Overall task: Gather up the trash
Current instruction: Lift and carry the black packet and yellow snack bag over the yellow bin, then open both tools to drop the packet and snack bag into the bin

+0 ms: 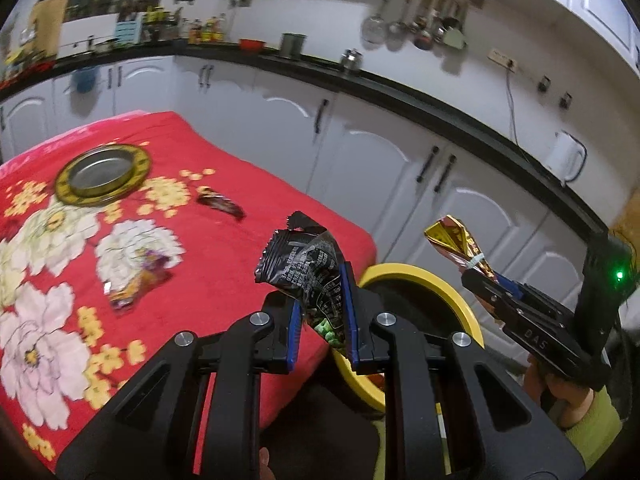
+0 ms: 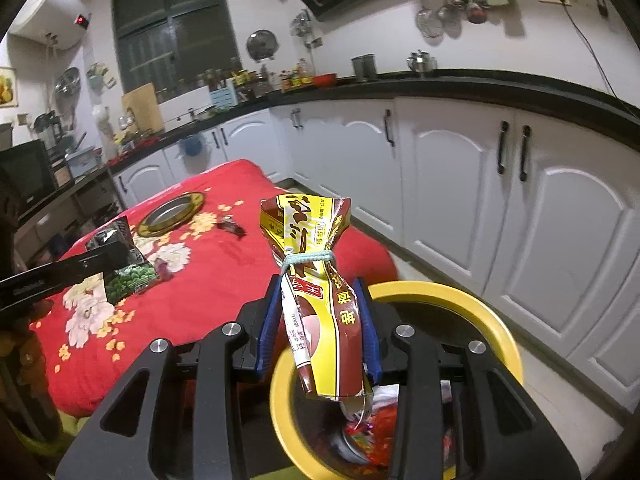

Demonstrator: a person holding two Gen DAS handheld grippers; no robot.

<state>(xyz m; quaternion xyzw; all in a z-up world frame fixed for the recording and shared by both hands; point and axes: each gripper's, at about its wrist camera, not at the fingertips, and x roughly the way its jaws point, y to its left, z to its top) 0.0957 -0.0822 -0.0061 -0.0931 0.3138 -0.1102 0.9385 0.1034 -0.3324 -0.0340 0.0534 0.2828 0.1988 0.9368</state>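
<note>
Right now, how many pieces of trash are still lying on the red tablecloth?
2: a dark wrapper beside the metal dish, and a purple-orange wrapper nearer the left gripper. Others may be hidden.

Red tablecloth [image 1: 224,184] with white and yellow flowers; black packet [image 1: 304,260]; yellow-rimmed bin [image 2: 476,304].

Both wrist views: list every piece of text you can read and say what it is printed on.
"DAS": embossed on the right gripper, seen from the left wrist view.
Large Chinese characters on the yellow and maroon bag held by the right gripper: present, not read with confidence.
Fine print on the black snack packet in the left gripper: too small and blurred.
Lettering on the left gripper's side in the right wrist view: blurred.
</note>
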